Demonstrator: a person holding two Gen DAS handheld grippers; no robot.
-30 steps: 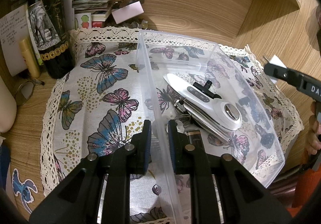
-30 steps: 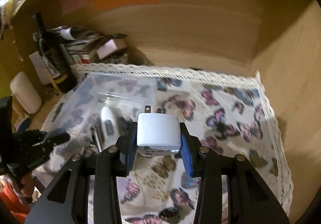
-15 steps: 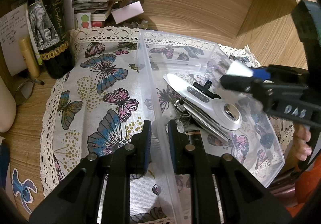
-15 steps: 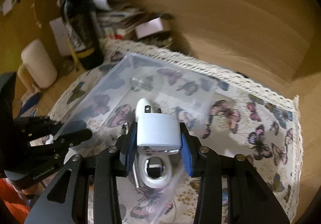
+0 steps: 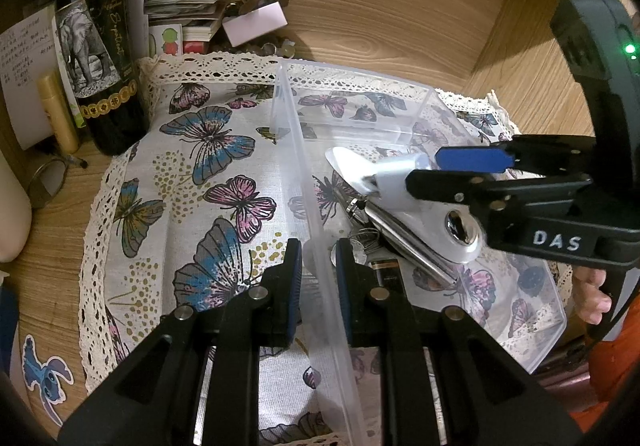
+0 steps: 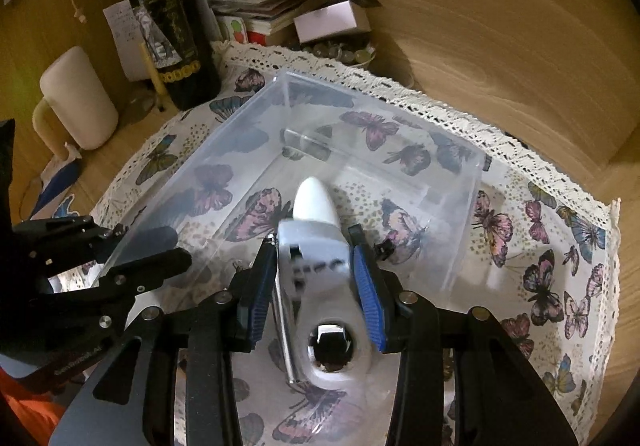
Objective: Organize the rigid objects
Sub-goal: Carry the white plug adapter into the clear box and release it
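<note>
A clear plastic bin (image 5: 420,106) (image 6: 384,150) stands on the butterfly cloth. It holds a white device with a metal button (image 5: 460,230) (image 6: 316,198), a metal pen-like tool (image 5: 412,246), keys and a small dark item. My left gripper (image 5: 316,258) is shut on the bin's near wall (image 5: 320,246). My right gripper (image 6: 312,266) (image 5: 452,170) hangs over the bin with its jaws apart; the white plug adapter (image 6: 312,258) (image 5: 396,174) sits blurred between them, just above the white device.
A dark wine bottle (image 5: 100,46) (image 6: 172,26), a stack of papers and small boxes (image 5: 192,14), a gold tube (image 5: 58,114) and a cream mug (image 6: 76,98) crowd the back left. Wooden walls enclose the back and right.
My right gripper has moved left and down over the bin with the adapter. Its jaws have spread and the adapter now looks loose between them. The left gripper has not moved.
</note>
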